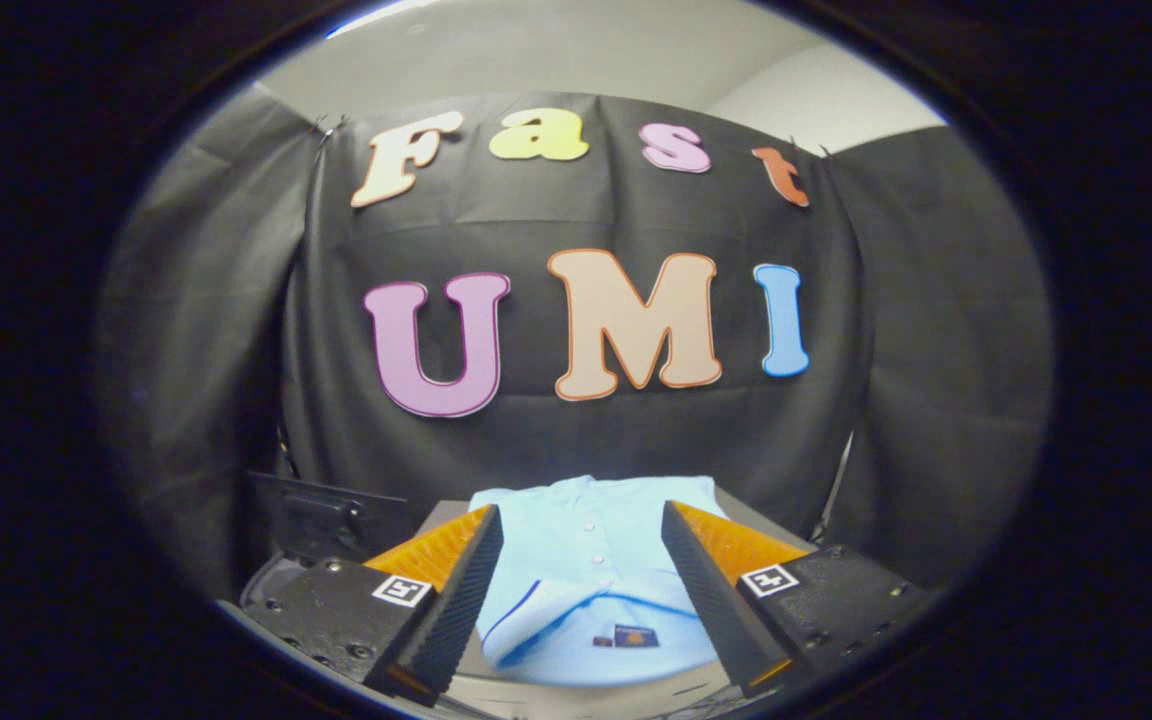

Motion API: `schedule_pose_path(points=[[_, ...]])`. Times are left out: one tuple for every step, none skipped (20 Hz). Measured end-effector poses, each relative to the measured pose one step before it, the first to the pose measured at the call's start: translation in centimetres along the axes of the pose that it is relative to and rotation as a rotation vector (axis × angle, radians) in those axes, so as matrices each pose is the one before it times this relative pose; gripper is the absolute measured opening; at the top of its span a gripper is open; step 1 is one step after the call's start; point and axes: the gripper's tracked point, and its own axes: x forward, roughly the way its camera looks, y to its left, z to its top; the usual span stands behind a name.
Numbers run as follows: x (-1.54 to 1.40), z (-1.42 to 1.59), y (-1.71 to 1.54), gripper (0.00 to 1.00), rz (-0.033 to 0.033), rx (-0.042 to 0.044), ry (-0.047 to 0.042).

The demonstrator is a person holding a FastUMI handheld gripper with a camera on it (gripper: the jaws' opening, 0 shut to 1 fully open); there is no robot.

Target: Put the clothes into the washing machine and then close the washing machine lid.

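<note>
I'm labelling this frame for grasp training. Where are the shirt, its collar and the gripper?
Shirt [591, 545]: gripper view, on the buttoned front.
Collar [526, 622]: gripper view, on its folded edge.
Gripper [581, 525]: gripper view, midway between the open fingers.

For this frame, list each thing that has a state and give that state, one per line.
gripper: open, fingers spread to either side of the shirt, not touching it
light blue shirt: folded flat, buttoned, collar toward the gripper, lying on a grey surface, not yet picked up
grey surface: bears the shirt; what it belongs to cannot be told
</note>
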Motion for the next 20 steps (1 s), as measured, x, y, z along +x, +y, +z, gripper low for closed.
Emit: schedule_pose_path(points=[[1.271,-0.667,1.196,0.96,0.04884,0.01456,0.06268],[1.556,-0.141,0.282,0.96,0.00647,0.03040,0.03718],[1.326,-0.723,-0.314,0.97,-0.01154,0.01903,0.04963],[1.048,-0.461,-0.442,0.97,-0.01930,0.00956,0.03886],[1.065,-0.481,-0.373,0.98,-0.01931,0.01221,0.03182],[0.877,-0.543,-0.162,0.98,-0.01003,0.01431,0.02818],[0.853,-0.799,-0.087,0.97,0.00212,0.01210,0.03557],[0.878,-0.951,-0.025,0.97,-0.00187,0.01214,0.04208],[0.833,-1.362,-0.298,0.97,-0.00786,-0.00319,0.04282],[0.633,-0.879,-0.344,0.97,-0.01171,-0.01178,0.02563],[0.417,-0.345,0.132,0.98,-0.00682,-0.00836,0.00578],[0.239,-0.394,0.200,0.98,0.00079,-0.01127,0.01782],[0.057,-0.087,-0.033,0.98,-0.00006,-0.01194,0.01093],[0.249,-0.064,-0.070,0.98,-0.00306,-0.00557,0.00785],[0.197,-0.307,-0.139,0.98,-0.00649,0.00344,0.01933],[0.220,-0.434,-0.127,0.98,-0.00680,0.00853,0.02926],[0.264,-0.517,-0.032,0.96,-0.00261,0.00935,0.03647],[0.089,-0.083,-0.301,0.95,-0.01047,0.01439,0.01803],[0.410,0.254,-0.445,0.87,-0.01935,0.01083,-0.00792],[0.106,0.009,-0.412,0.80,-0.01908,0.00111,0.00689]])
